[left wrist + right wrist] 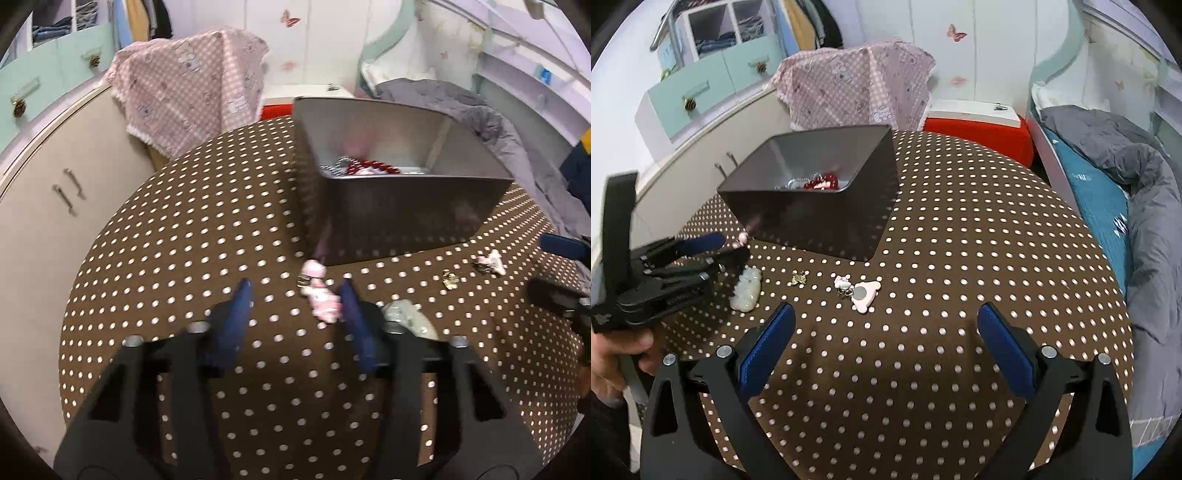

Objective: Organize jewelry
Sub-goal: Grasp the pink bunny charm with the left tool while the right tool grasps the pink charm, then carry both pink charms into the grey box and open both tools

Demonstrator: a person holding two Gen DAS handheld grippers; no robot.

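Left wrist view: your pink charm (320, 295) lies near the tin (399, 221), its long axis running near-to-far, just inside the right finger of your left gripper (295, 295), whose jaws stand fairly wide; shift right to centre it. Your right gripper (886, 317) waits wide, holding nothing.

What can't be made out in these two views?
- Box contents: the near wall hides most; only red beads and a silver chain show.
- Pink piece, left wrist view: motion-blurred, shape unclear.
- Gold charm: too small to identify.
- Whitish piece: partly behind the left gripper in the right view.
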